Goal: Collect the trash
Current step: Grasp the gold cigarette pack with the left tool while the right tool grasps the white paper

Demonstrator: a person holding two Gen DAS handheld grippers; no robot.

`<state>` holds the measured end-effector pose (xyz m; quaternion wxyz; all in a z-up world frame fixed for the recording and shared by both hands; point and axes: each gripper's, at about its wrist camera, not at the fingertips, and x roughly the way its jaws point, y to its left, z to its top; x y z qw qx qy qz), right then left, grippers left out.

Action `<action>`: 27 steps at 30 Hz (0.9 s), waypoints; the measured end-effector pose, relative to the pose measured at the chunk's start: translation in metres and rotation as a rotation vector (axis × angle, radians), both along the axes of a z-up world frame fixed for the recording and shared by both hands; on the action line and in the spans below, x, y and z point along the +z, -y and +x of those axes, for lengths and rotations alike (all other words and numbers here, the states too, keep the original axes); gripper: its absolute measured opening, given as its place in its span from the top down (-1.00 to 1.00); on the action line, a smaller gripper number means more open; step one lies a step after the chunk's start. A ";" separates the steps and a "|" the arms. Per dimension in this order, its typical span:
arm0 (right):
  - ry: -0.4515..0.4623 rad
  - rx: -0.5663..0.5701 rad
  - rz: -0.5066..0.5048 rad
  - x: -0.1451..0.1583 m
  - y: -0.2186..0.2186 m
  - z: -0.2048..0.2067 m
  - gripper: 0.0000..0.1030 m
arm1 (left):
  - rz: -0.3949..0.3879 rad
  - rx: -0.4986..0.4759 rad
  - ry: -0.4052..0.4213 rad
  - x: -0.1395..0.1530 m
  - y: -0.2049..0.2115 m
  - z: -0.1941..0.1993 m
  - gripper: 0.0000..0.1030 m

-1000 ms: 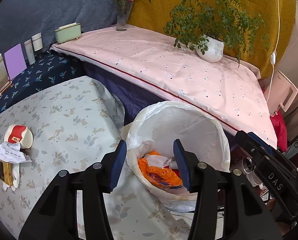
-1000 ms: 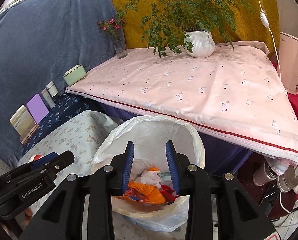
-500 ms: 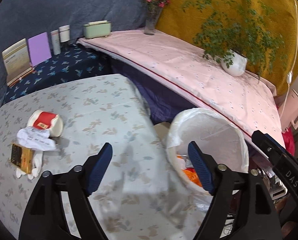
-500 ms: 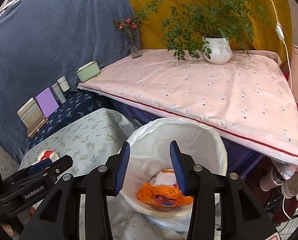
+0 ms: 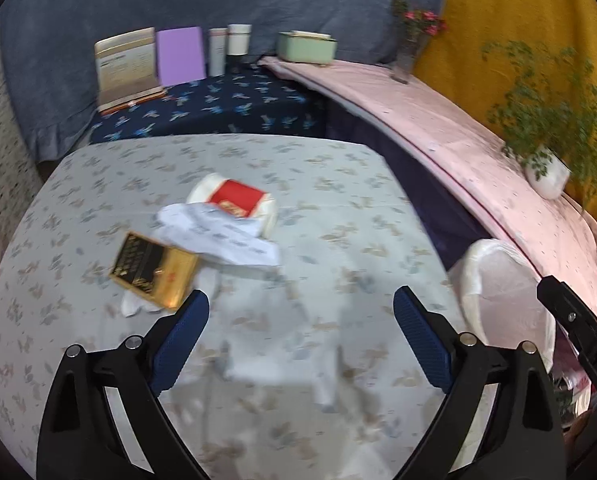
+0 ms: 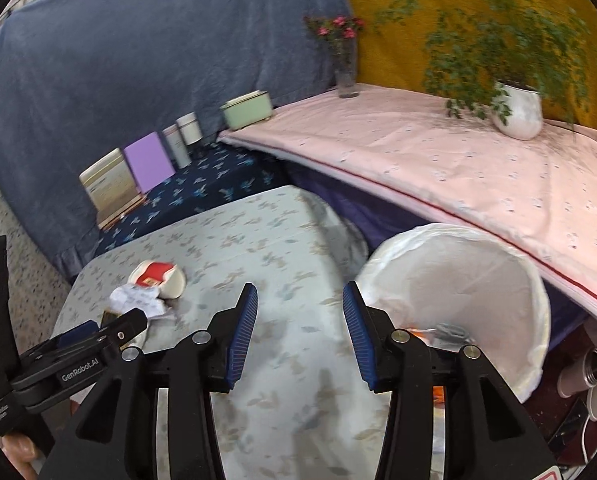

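On the floral-cloth table (image 5: 318, 168) lies a pile of trash: a red-and-white paper cup (image 5: 234, 200) on its side, a crumpled white receipt (image 5: 218, 240), a gold-and-black box (image 5: 154, 270) and a white tissue (image 5: 134, 306) under it. My left gripper (image 5: 301, 296) hovers just right of the pile, jaws opening wide, nothing between them. The white-lined bin (image 6: 458, 276) stands at the table's right edge, with orange trash (image 6: 418, 334) in its bottom. My right gripper (image 6: 300, 288) is open and empty, over the table between pile and bin.
A pink-clothed table (image 6: 438, 152) behind the bin carries a potted plant (image 6: 518, 112), a flower vase (image 6: 346, 76) and a green box (image 6: 246, 110). Books (image 5: 154, 60) and white canisters (image 5: 228, 46) line the dark blue surface at the back. Bottles and clutter (image 6: 586, 372) sit on the floor right of the bin.
Both views have swung left from the bin to the floral table and the trash pile. The left jaws have spread much wider; the right jaws widened a little.
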<state>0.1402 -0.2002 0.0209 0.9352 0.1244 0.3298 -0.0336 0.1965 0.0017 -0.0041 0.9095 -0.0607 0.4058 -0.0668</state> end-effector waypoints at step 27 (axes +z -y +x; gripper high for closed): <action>-0.134 0.466 -0.109 -0.066 -0.171 0.122 0.05 | -0.146 0.338 -0.149 -0.044 -0.162 0.030 -0.78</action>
